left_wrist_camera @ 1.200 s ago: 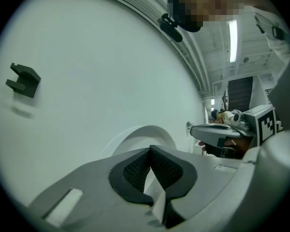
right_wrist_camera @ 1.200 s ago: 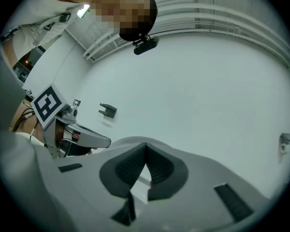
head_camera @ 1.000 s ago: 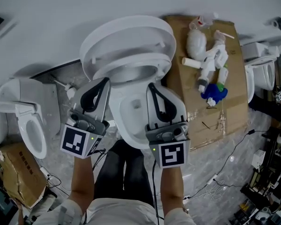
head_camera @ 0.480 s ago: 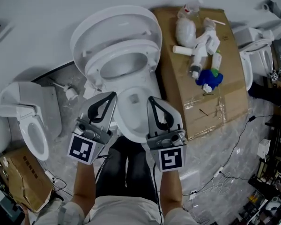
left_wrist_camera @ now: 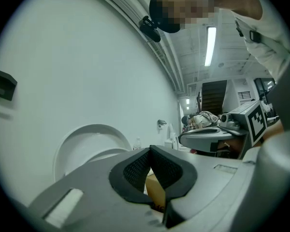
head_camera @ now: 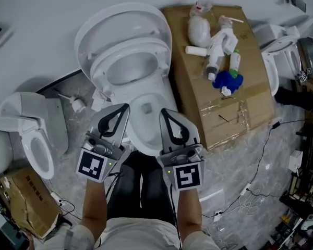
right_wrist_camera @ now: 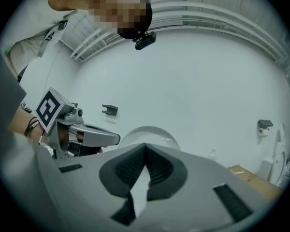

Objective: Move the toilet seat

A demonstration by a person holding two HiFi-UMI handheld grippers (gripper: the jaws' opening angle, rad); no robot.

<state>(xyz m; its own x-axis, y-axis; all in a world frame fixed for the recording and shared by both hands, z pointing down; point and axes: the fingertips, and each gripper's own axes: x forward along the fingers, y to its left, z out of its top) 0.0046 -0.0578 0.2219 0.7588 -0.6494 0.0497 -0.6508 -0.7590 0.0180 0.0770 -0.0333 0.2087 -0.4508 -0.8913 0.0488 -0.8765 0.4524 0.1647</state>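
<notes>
Head view: toilet seat (head_camera: 157, 61) beyond left gripper (head_camera: 126, 106), right gripper (head_camera: 163, 110); both closed, empty.

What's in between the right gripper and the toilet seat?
Just the open toilet bowl. In the head view, the shut right gripper is at the bowl's near side and the seat at its far end, with nothing else between them.
</notes>
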